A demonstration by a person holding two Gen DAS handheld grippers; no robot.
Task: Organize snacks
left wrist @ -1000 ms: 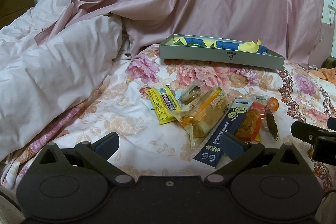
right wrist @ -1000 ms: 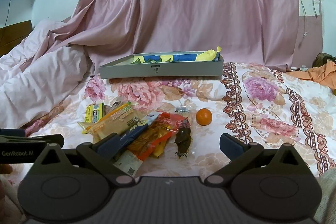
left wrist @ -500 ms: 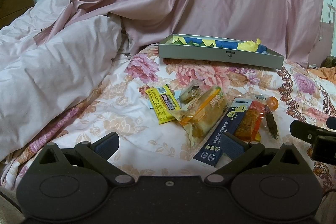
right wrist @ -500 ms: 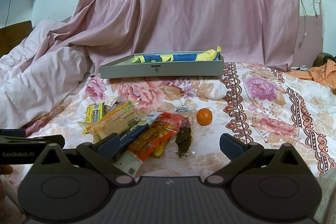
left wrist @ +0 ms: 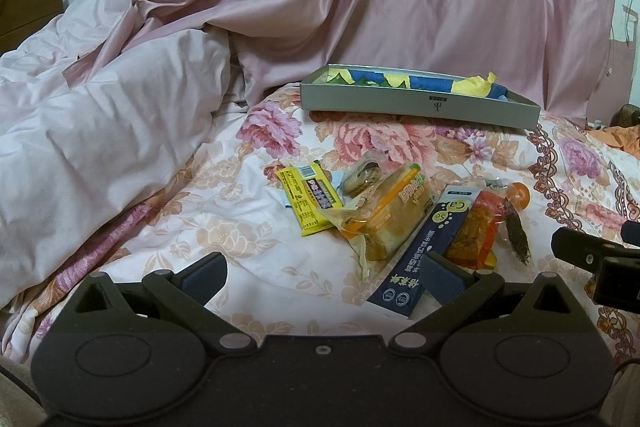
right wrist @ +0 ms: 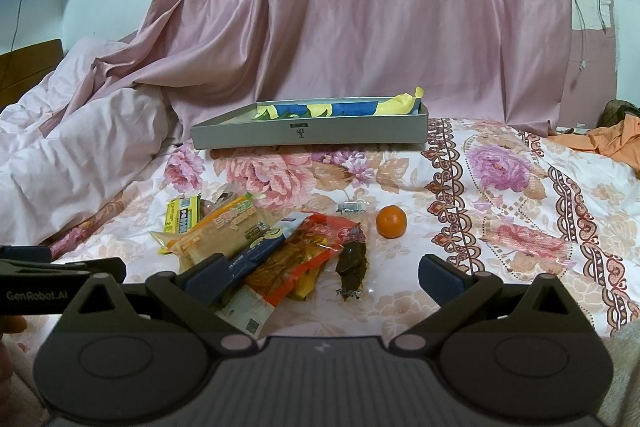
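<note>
I have both hand-held grippers low over the near edge of the bed, each spread wide and holding nothing: the left hand-held gripper (left wrist: 322, 273) and the right hand-held gripper (right wrist: 322, 275). The snacks lie heaped on the floral bedspread (right wrist: 520, 211) just ahead, well short of the grey box (right wrist: 308, 135) toward the far edge. The dark blue packet (left wrist: 424, 247) is the nearest piece; its long axis runs diagonally, near end by my left gripper's right finger, far end angled away to the right. From the right gripper it sits ahead-left, partly behind the left finger. The small orange (right wrist: 391, 222) sits apart, straight ahead of the right gripper. I judge the left is better placed for the packet, the right for the orange.
</note>
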